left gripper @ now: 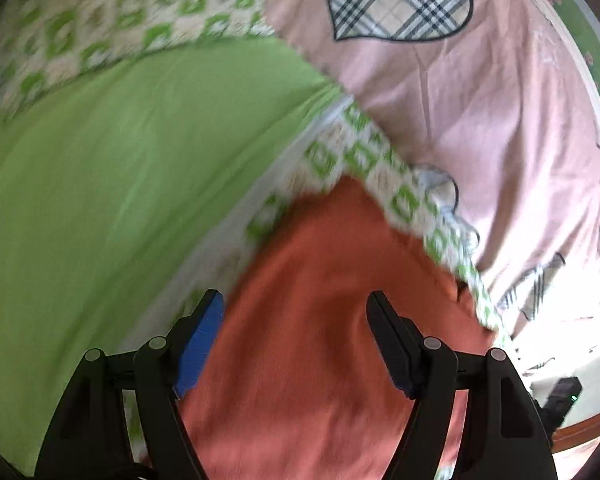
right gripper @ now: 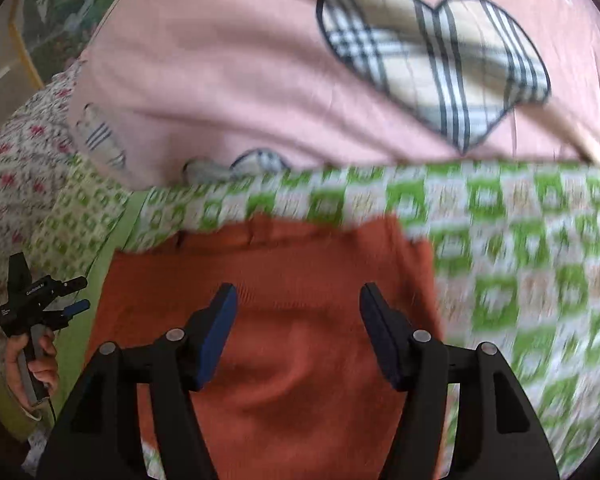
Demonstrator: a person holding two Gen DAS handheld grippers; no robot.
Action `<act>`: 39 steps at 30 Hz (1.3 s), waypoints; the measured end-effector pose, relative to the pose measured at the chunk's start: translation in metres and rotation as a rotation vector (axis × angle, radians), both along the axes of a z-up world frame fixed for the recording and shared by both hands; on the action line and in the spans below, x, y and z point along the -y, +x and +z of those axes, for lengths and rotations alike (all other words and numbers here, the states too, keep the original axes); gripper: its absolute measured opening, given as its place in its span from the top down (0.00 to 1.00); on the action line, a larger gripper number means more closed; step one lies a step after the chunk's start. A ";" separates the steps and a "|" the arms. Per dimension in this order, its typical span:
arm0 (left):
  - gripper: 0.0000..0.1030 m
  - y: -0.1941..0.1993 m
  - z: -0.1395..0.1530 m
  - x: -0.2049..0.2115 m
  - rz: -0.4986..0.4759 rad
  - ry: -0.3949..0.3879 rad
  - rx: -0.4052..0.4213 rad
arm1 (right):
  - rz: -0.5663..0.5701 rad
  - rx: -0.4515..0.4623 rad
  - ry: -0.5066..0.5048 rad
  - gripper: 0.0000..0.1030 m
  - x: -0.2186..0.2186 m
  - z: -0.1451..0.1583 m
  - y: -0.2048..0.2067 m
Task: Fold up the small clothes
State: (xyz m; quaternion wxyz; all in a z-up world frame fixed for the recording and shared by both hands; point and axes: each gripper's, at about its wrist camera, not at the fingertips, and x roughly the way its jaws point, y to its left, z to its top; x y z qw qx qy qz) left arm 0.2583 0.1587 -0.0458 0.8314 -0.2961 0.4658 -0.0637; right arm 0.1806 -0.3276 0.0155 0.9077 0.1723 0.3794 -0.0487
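An orange-red knit garment point(left gripper: 324, 320) lies flat on a green-and-white checked cloth point(left gripper: 356, 160); it also shows in the right wrist view point(right gripper: 284, 280). My left gripper point(left gripper: 296, 312) is open above the garment, holding nothing. My right gripper point(right gripper: 298, 304) is open over the garment's middle, holding nothing. The left gripper point(right gripper: 74, 294) also shows at the left of the right wrist view, held in a hand beside the garment's left edge. Both views are blurred.
A pink sheet with plaid hearts point(right gripper: 432, 64) covers the bed beyond the checked cloth point(right gripper: 520, 260). A plain green cloth point(left gripper: 120, 168) lies left of the garment. A flowered fabric point(right gripper: 16, 168) is at far left. The bed edge point(left gripper: 580, 424) is at lower right.
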 end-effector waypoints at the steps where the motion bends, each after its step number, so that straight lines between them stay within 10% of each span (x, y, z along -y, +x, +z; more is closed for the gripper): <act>1: 0.28 -0.019 -0.004 0.000 -0.002 -0.005 -0.008 | 0.004 -0.005 0.019 0.37 -0.005 -0.005 -0.009; 13: 0.24 -0.137 -0.064 0.017 -0.003 -0.101 -0.189 | 0.027 -0.093 0.158 0.33 -0.046 -0.048 -0.082; 32: 0.18 -0.104 -0.080 0.019 0.133 -0.239 -0.081 | -0.020 -0.102 0.190 0.32 -0.053 -0.035 -0.108; 37: 0.45 -0.090 -0.079 0.016 0.120 -0.222 -0.057 | -0.031 -0.100 0.197 0.32 -0.051 -0.035 -0.108; 39: 0.76 -0.087 -0.077 0.016 0.097 -0.216 -0.053 | -0.031 -0.102 0.199 0.32 -0.050 -0.037 -0.107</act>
